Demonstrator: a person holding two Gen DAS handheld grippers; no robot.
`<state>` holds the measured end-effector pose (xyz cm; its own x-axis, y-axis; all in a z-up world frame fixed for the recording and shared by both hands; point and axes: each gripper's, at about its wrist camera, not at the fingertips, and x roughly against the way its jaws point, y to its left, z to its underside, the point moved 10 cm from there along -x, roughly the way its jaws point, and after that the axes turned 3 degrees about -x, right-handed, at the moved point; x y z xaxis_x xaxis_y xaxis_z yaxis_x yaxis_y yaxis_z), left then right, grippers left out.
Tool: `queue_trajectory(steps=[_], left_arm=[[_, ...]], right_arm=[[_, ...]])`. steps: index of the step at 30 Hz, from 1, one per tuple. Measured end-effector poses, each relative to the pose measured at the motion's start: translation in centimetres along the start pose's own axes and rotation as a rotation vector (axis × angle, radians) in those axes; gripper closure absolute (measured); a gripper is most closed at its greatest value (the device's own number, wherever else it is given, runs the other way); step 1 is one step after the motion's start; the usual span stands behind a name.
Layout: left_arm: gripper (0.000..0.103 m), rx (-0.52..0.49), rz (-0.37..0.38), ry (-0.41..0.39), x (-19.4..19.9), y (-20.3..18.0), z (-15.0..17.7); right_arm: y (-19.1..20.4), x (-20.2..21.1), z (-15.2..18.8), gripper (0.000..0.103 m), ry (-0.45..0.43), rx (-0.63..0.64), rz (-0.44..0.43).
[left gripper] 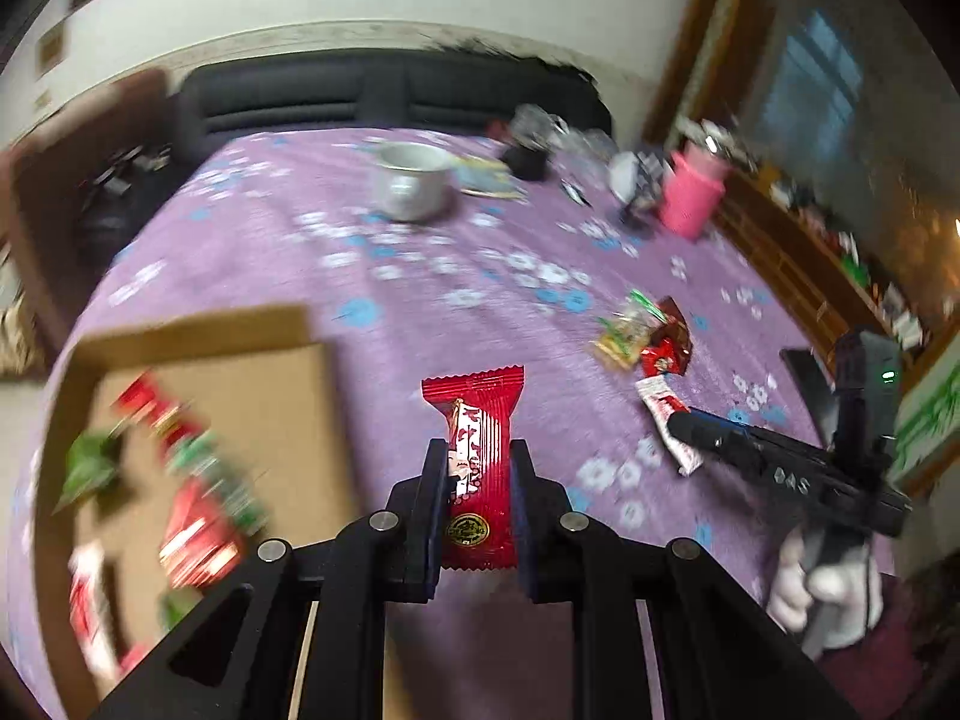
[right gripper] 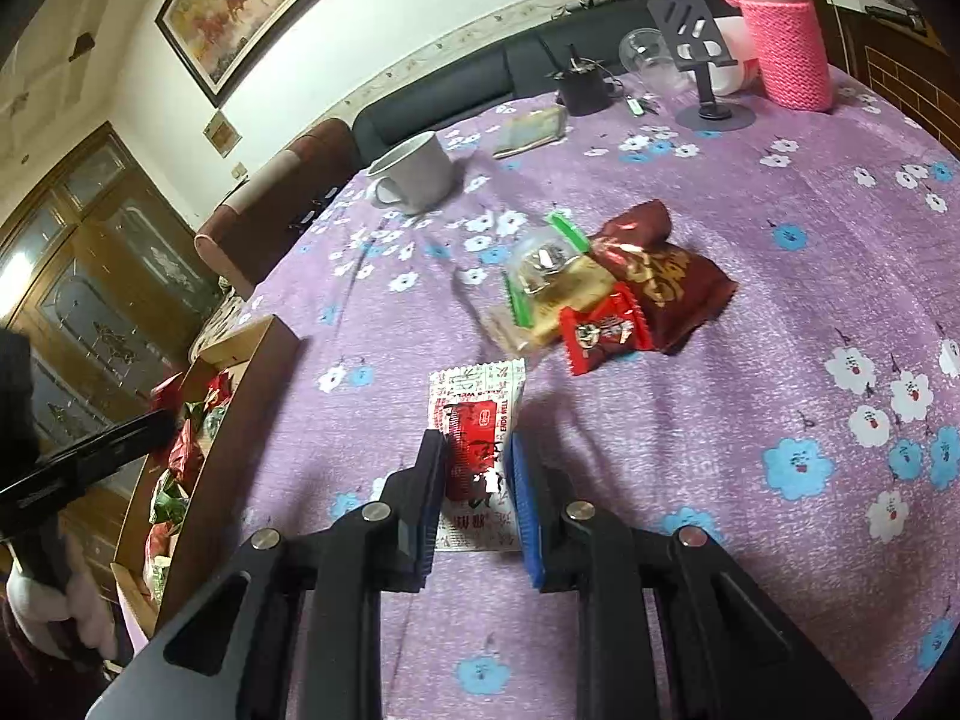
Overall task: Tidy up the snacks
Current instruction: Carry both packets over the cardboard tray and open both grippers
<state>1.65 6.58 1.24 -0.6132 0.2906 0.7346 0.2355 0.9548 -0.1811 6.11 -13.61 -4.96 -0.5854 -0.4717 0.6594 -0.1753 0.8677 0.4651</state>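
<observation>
My left gripper (left gripper: 478, 456) is shut on a red snack bar (left gripper: 480, 456) and holds it above the purple cloth, just right of a cardboard box (left gripper: 282, 414) holding several red and green snacks (left gripper: 186, 480). My right gripper (right gripper: 477, 450) is open, its fingers on either side of a white and red sachet (right gripper: 480, 426) lying flat on the cloth. It also shows in the left wrist view (left gripper: 666, 414). Beyond the sachet lies a pile: a small red pack (right gripper: 606, 333), a clear green-edged pack (right gripper: 546, 276) and a dark red bag (right gripper: 666, 270).
A white mug (right gripper: 414, 174), a flat packet (right gripper: 531, 129), a black pot (right gripper: 582, 87), a clear cup (right gripper: 651, 60), a phone stand (right gripper: 699, 54) and a pink knit-covered bottle (right gripper: 786, 42) stand at the far side. The box (right gripper: 198, 432) sits at the table's left edge.
</observation>
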Motion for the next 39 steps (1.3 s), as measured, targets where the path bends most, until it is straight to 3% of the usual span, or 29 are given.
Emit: queue_trajectory(steps=[6, 14, 18, 23, 29, 31, 37, 39], left_arm=[[0.084, 0.133, -0.085, -0.027, 5.1, 7.1, 4.4], [0.084, 0.234, -0.182, -0.004, 6.1, 13.0, 9.4], [0.084, 0.287, -0.185, -0.004, 6.2, 14.7, 10.5], [0.084, 0.298, -0.215, -0.011, 6.6, 16.1, 11.2], [0.082, 0.323, -0.19, -0.031, 7.1, 17.1, 11.5], [0.075, 0.339, -0.172, -0.045, 7.7, 17.2, 11.3], [0.039, 0.353, -0.166, -0.127, 10.4, 17.3, 10.4], [0.022, 0.349, -0.175, -0.154, 11.0, 17.2, 10.0]], right_arm=[[3.7, 0.4, 0.6, 0.082, 0.003, 0.056, -0.012], [15.8, 0.4, 4.0, 0.081, 0.086, 0.211, -0.162], [20.5, -0.8, 6.0, 0.081, 0.141, 0.28, -0.205], [23.6, -2.7, 7.8, 0.081, 0.195, 0.331, -0.207], [25.1, -5.6, 8.9, 0.081, 0.225, 0.398, -0.133], [25.0, -6.8, 8.8, 0.081, 0.225, 0.411, -0.091], [24.6, -8.9, 8.3, 0.081, 0.217, 0.442, 0.004], [24.4, -9.6, 8.5, 0.081, 0.221, 0.452, 0.031]])
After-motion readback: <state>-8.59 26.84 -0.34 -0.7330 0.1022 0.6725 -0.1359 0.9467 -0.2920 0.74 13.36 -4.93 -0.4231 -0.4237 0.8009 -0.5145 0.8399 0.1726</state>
